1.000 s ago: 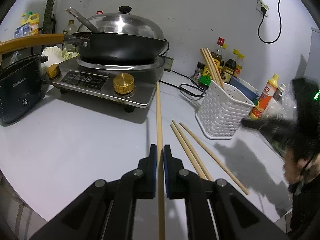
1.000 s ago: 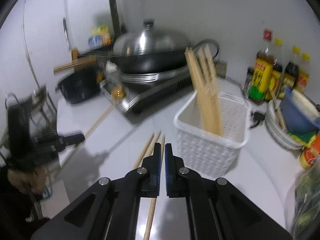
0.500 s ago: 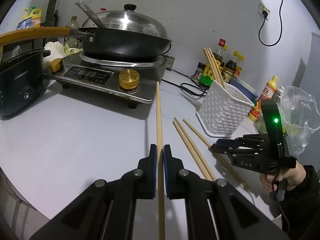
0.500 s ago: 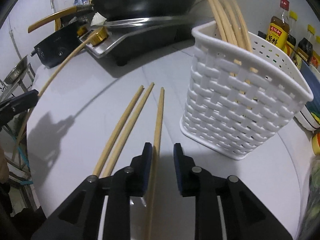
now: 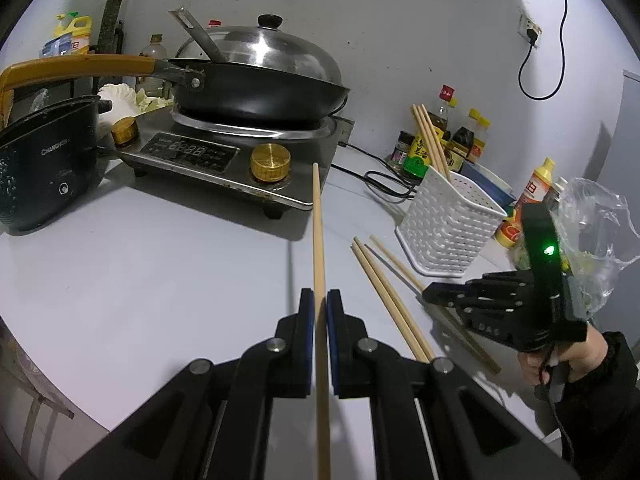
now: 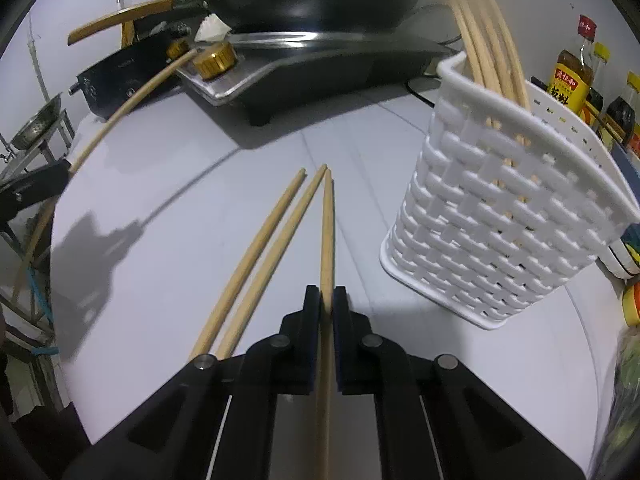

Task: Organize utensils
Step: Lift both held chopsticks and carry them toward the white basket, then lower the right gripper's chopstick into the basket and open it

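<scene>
In the right wrist view, the right gripper is sitting at six o'clock, its jaws having just been closing and now pinching one chopstick between the blue pads. That stick is running straight up toward twelve o'clock along the white bench. Just beside it, toward ten o'clock, two loose chopsticks are lying flat on the bench, side by side, their far tips nearly meeting the tip of the gripped one. At two o'clock a white woven basket is standing on the bench, holding a bundle of chopsticks that are leaning out of its top. Farther off, at twelve o'clock, an induction cooker is carrying a black wok.

In the left wrist view, the left gripper is sitting at six o'clock, clamping tight on a long chopstick that is pointing toward twelve o'clock, its far end reaching the front edge of the cooker. At four o'clock a hand is holding the right gripper low over the bench. Beyond it, at three o'clock, a crumpled plastic bag is sitting near the basket, and sauce bottles are lining the wall at two o'clock.
</scene>
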Demonstrator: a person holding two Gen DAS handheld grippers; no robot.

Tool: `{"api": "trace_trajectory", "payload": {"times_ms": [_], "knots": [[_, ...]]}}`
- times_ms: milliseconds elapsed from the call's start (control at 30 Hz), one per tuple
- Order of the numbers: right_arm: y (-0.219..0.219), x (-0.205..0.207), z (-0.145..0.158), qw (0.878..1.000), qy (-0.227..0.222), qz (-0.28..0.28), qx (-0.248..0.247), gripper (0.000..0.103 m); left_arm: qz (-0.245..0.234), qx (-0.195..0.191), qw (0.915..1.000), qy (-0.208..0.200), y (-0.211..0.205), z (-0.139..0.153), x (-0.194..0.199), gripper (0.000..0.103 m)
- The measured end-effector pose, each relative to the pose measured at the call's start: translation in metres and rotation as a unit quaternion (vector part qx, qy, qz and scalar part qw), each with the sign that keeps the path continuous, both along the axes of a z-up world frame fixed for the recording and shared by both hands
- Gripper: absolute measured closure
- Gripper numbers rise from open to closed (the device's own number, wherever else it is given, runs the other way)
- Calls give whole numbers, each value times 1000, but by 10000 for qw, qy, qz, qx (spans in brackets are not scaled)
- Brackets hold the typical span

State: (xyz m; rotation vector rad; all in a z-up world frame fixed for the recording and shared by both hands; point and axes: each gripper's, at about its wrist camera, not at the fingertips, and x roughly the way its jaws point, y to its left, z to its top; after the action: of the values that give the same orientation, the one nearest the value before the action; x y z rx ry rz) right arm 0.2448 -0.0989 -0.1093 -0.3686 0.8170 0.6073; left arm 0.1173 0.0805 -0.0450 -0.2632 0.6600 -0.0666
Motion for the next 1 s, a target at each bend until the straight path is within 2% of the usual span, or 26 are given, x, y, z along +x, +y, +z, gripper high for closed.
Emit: {"api": "trace_trajectory", "payload": {"times_ms": [200, 533, 1000], "knots": [[-16, -11, 30, 9993, -203, 49, 323, 97, -23, 51, 10000, -69, -4, 5, -1, 97], [-39, -27, 103, 9920, -825, 125, 952, 97, -53, 114, 9998, -172, -14, 17, 0, 97], [-57, 20, 158, 9835, -1346, -126, 1199, 97, 126, 134, 9992, -343, 3, 29, 13, 97]]}}
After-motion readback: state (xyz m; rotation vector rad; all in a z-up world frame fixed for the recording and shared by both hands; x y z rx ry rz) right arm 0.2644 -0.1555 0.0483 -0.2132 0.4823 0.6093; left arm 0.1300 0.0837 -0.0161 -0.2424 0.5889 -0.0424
